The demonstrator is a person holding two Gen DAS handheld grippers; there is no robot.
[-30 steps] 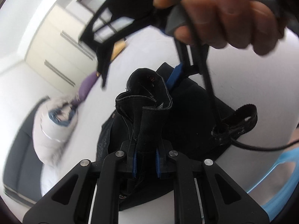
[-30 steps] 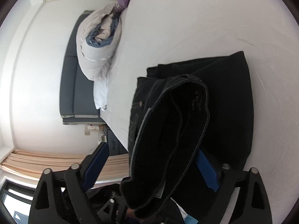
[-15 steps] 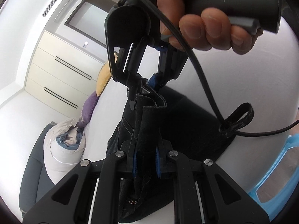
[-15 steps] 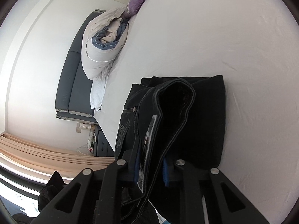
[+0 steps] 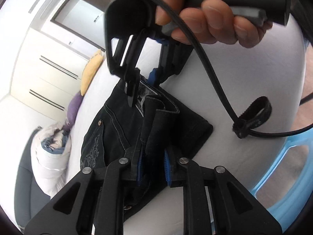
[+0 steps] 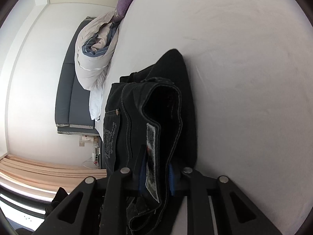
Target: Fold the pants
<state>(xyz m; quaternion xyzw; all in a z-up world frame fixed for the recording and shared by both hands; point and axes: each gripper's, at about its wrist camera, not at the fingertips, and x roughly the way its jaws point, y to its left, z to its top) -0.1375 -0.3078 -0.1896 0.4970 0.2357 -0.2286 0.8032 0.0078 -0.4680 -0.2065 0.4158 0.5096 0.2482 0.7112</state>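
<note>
A white bed (image 6: pixel 244 78) fills most of both views, in a pale room with a cream wardrobe (image 5: pixel 45 74) at the far wall. Dark pants (image 5: pixel 121 129) lie folded on the sheet, the waistband raised off the pile. The left gripper (image 5: pixel 152 168) pinches a thick fold of the waistband between its blue pads, its jaws easing apart. Across the pants, the right gripper (image 5: pixel 144 82) pinches the other end of the waistband near the label, held by a hand (image 5: pixel 211 19). In its own view the right gripper (image 6: pixel 156 178) has the band and label between its blue pads; these jaws are opening too. A black cable (image 5: pixel 213 82) trails from the handle. A bundled duvet (image 6: pixel 95 58) sits at the bed's edge beside purple (image 6: pixel 125 2) and yellow (image 5: pixel 93 72) pillows.
</note>
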